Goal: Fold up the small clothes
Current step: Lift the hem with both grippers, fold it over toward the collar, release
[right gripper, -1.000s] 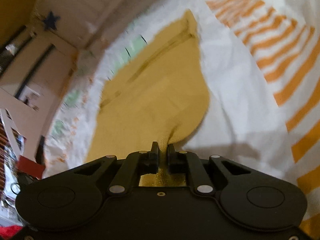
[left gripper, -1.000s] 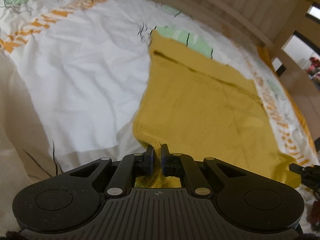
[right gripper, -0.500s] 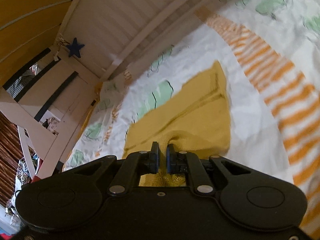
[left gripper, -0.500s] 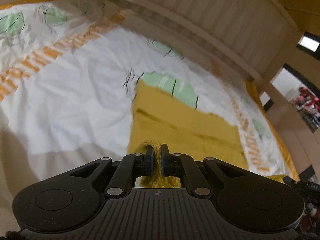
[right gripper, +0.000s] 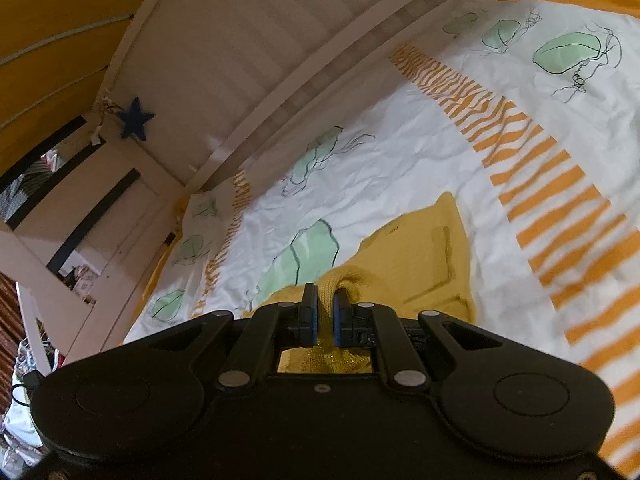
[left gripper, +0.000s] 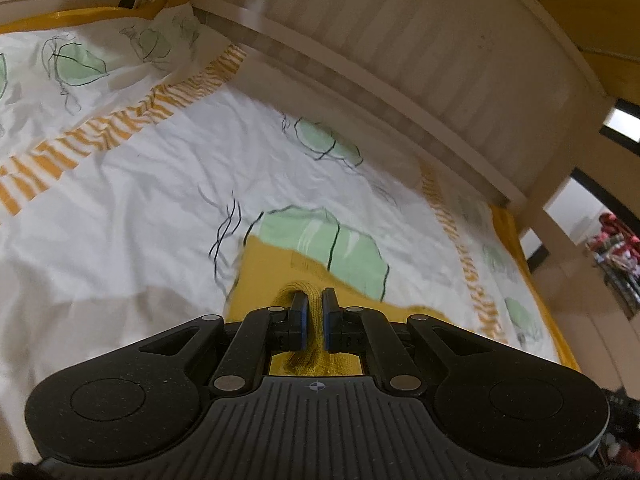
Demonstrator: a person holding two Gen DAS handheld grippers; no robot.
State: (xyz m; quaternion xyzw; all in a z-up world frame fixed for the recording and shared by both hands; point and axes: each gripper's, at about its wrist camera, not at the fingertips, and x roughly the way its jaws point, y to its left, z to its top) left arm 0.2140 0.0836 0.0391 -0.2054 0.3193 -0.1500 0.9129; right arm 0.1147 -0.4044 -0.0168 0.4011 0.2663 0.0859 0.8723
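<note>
A bunched edge of the yellow knit garment (left gripper: pixel 276 276) is being pinched between the closed fingers of the left gripper (left gripper: pixel 312 304), which is being held low and level. Another fold of the garment (right gripper: pixel 416 256) is being clamped by the right gripper (right gripper: pixel 325 308). The garment is being spread on the bedsheet (left gripper: pixel 132 184), beyond which the slatted bed rail (left gripper: pixel 420 56) is being seen.

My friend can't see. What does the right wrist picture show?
The right gripper pinches a bunched edge of a yellow knit garment lying on a white bedsheet with orange stripes and green leaves. Behind is a pale headboard with a blue star.
</note>
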